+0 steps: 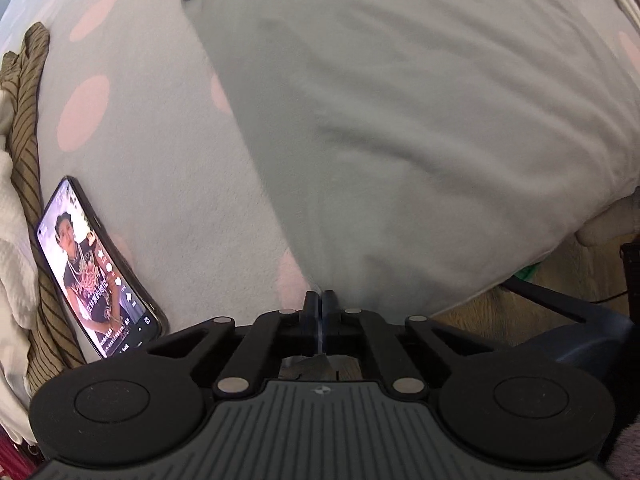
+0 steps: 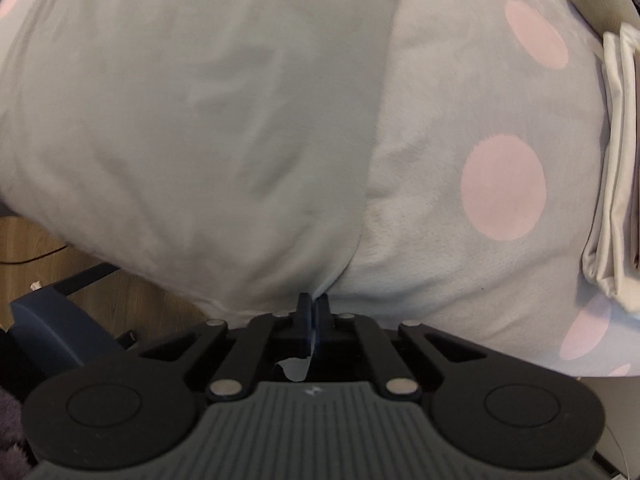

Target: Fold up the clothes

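Left hand-held gripper (image 1: 320, 300): clenched, its two fingers pressed together on the near hem of the grey garment (image 1: 400, 120); a scrap of cloth showed behind the fingers.
Right hand-held gripper (image 2: 313, 302): clenched likewise, pinching the same garment's near edge at its right corner.
Grey garment: spread flat ahead of both hand-held grippers on the bed, its near edge hanging over the bed's front, a collar or fold at the far end.
Bedspread (image 2: 460, 100): pale grey with pink dots, under the garment and bare on either side of it.
Phone (image 1: 96, 272): left of the left hand-held gripper, lying on the bedspread, screen lit.
Striped brown cloth (image 1: 28, 120): beyond the phone, along the bed's left edge.
Folded white fabric (image 2: 616, 180): far right of the right hand-held gripper.
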Demonstrator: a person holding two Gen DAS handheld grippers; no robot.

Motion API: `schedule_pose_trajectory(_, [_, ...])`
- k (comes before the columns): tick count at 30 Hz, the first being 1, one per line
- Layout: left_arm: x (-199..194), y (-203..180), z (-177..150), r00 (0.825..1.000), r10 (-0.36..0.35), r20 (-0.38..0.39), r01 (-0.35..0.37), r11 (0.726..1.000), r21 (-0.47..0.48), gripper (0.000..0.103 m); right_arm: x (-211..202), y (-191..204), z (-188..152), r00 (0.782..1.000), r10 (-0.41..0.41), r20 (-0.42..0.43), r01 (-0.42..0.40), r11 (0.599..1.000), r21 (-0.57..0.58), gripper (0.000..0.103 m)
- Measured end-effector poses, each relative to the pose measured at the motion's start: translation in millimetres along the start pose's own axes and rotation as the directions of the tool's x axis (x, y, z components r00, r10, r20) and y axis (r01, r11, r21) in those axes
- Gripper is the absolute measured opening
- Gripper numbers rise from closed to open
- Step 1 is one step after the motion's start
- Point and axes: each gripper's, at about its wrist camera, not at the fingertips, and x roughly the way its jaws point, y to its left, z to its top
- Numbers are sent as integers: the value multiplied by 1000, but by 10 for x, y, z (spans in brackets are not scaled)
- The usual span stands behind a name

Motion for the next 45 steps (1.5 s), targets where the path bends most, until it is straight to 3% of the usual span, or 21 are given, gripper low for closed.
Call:
schedule_pose_trajectory(4, [-174, 74, 38, 999, -45, 20, 45, 999, -17, 0, -283, 27, -56, 998, 9, 56, -8, 1000, -10, 1])
schedule_pose_trajectory(8, [-488, 257, 157, 991, -101, 88, 105, 994, -39, 0, -603, -81, -17, 989, 39, 141, -45, 998, 41, 1])
schedule_pose_trajectory(12, [-707, 429, 370, 987, -77, 144, 85, 995, -47, 0, -855, -216, 90, 969, 24, 248, -46, 995, 84, 1])
schedule_pose_trajectory(17, [-942, 651, 660, 977, -49, 210, 63, 996, -61, 0, -1026, -547, 518, 942, -17, 334, -43, 984, 172, 1])
schedule_pose_trajectory(21, [-798, 825, 1010, 973, -35, 229, 54, 995, -78, 0, -1037, -821, 828, 916, -4, 401, -103, 964, 244, 1])
schedule_pose_trajectory(26, [-598, 905, 1281, 973, 11, 231, 8, 997, -82, 0, -850, -951, 1256, 894, -28, 446, -115, 950, 291, 1])
schedule_pose_trajectory(30, [-439, 970, 1497, 971, 47, 232, -28, 996, -85, 0, -644, -991, 1497, 897, -36, 441, -110, 947, 301, 1])
schedule_pose_trajectory(32, [-371, 968, 1550, 970, 66, 232, -48, 996, -80, 0, -577, -972, 1579, 899, -48, 435, -86, 955, 284, 2])
schedule_pose_trajectory(34, [-334, 971, 1556, 967, 100, 236, -84, 993, -78, 0, -545, -949, 1634, 895, -70, 440, -55, 962, 266, 8])
schedule_pose_trajectory(37, [-310, 984, 1544, 955, 157, 251, -141, 987, -80, 0, -571, -916, 1657, 882, -93, 463, -28, 968, 248, 11])
schedule_pose_trajectory(39, [-370, 959, 1507, 942, 159, 297, -146, 987, -65, 1, -614, -865, 1632, 864, -90, 495, -19, 977, 210, 12])
schedule_pose_trajectory(42, [-454, 778, 1435, 924, 120, 364, -141, 989, 31, 11, -651, -648, 1560, 836, -80, 543, 52, 996, 66, 13])
schedule_pose_trajectory(45, [-435, 489, 1350, 916, 80, 394, -157, 973, 168, 16, -600, -377, 1465, 824, -46, 565, 122, 988, -97, 19])
